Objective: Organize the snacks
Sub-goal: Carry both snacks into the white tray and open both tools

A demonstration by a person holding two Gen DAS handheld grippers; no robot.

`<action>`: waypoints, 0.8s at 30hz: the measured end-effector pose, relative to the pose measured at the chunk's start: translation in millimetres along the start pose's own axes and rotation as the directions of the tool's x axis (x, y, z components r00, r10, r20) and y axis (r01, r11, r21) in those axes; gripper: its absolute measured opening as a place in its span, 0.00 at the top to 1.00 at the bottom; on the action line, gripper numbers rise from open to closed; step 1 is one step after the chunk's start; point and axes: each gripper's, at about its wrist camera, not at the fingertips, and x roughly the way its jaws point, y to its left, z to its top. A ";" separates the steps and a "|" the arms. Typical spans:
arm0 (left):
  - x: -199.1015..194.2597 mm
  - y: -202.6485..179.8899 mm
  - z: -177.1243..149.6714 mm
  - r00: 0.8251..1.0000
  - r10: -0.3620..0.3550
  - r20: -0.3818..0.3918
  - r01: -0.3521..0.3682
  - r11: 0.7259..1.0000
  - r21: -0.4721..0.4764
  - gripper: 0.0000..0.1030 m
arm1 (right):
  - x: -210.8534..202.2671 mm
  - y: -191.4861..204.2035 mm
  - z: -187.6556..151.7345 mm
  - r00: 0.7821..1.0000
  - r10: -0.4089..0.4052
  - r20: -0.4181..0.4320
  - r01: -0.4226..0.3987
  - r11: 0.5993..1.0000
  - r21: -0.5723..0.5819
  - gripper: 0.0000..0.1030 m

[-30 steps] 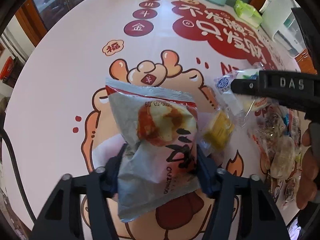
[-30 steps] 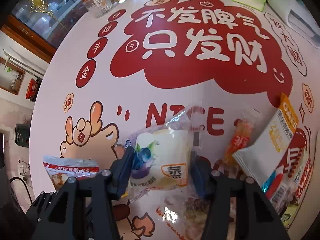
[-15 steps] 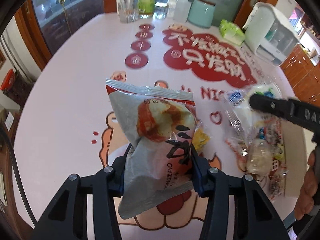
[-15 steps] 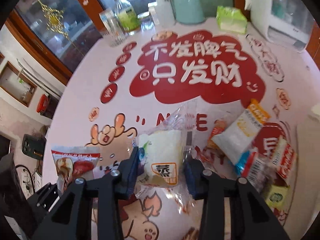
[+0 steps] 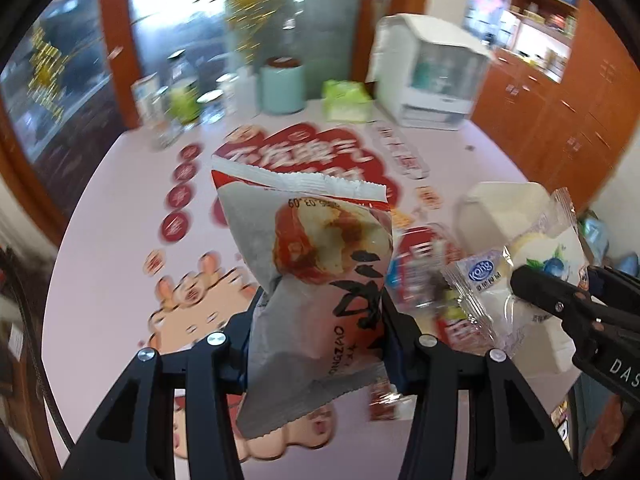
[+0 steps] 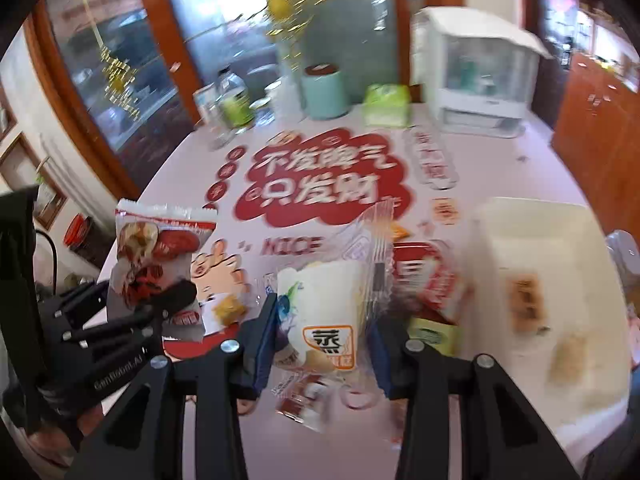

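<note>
My left gripper [image 5: 320, 320] is shut on a grey and red snack packet [image 5: 316, 280] and holds it well above the table; the packet also shows in the right wrist view [image 6: 152, 256]. My right gripper [image 6: 322, 328] is shut on a clear-wrapped white blueberry cake [image 6: 328, 304], also lifted; it shows in the left wrist view [image 5: 532, 272] at the right. A cream bin [image 6: 532, 280] stands at the table's right. Loose snacks [image 6: 424, 284] lie on the table beside it.
The table [image 5: 112, 240] carries a pink cloth with red print. At its far end stand a mint canister [image 5: 282, 88], bottles and glasses [image 5: 176, 104], a green tissue pack [image 5: 346, 100] and a white appliance [image 5: 432, 76]. Wooden cabinets [image 5: 560, 120] are at right.
Both grippers have risen and tilted up with their packets still held. The far end of the room and the cream bin have come into view.
</note>
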 end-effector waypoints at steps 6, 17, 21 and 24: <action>-1.7 -76.2 23.0 0.999 -0.038 0.026 0.035 0.991 0.126 0.53 | -36.3 -68.6 -13.5 0.991 -0.121 0.057 0.114 0.987 0.117 0.59; 20.8 -224.1 69.6 0.996 -0.055 0.064 0.033 0.954 0.297 0.52 | -56.3 -177.0 -44.3 0.970 -0.237 0.050 0.215 0.939 0.269 0.59; 39.6 -266.8 81.2 0.998 -0.037 0.058 0.016 0.942 0.336 0.52 | -53.9 -204.5 -52.6 0.971 -0.234 0.039 0.213 0.933 0.289 0.58; 55.7 -289.7 86.0 0.999 -0.017 0.044 0.000 0.935 0.354 0.52 | -46.8 -220.3 -56.4 0.975 -0.219 0.025 0.201 0.932 0.302 0.58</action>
